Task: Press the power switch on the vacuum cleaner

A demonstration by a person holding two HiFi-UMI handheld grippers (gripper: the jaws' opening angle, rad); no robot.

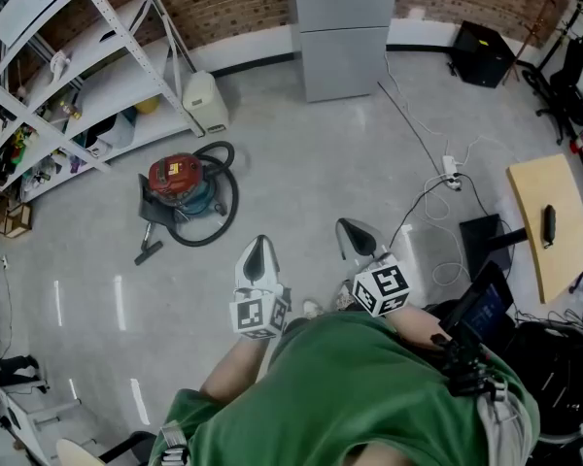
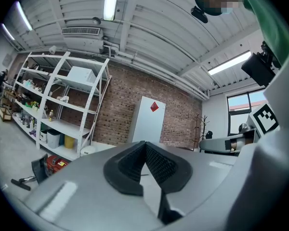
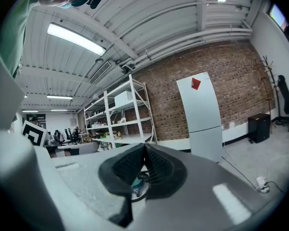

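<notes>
A white metal shelving unit runs along the left, its shelves crowded with small items (too small to name); behind it stands a brick wall; against that wall rises a tall pale cabinet – it bears a red diamond sticker. A white container sits on the grey floor at the foot of the shelving; a black box rests near the wall to the right; beside it stands a dark office chair. White cables lead to a power strip; a wooden tabletop carries a dark object – an open laptop is below.
</notes>
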